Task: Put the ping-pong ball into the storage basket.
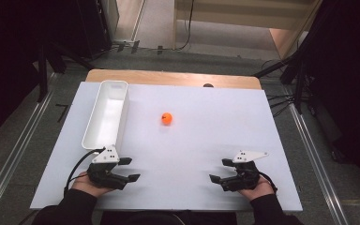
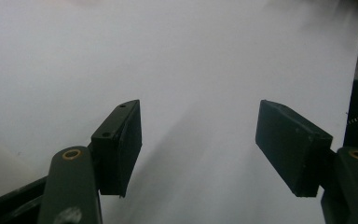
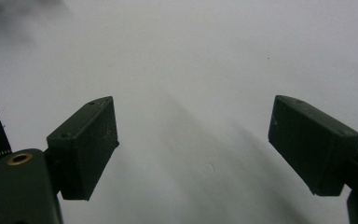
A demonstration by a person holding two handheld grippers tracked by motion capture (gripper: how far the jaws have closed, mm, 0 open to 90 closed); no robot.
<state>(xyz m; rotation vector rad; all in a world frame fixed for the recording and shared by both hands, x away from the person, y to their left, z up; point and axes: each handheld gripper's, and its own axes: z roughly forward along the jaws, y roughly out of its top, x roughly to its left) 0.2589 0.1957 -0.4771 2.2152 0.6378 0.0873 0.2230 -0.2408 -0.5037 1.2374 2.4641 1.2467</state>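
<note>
1. A small orange ball rests on the white rectangular table, a little left of centre and toward the far half, touching nothing.
2. A long white plastic bin (open-topped, empty as far as the high view shows) lies along the table's left side, its length running from near to far; the ball sits well apart from it, to its right.
3. The left tongs are held in the person's left hand at the near left edge, just beyond the bin's near end, with the jaws spread wide and nothing between them.
4. The right tongs are held in the right hand at the near right edge, jaws likewise wide apart over bare table.
5. In each gripper view, the two black jaws stand apart over the plain white surface.
</note>
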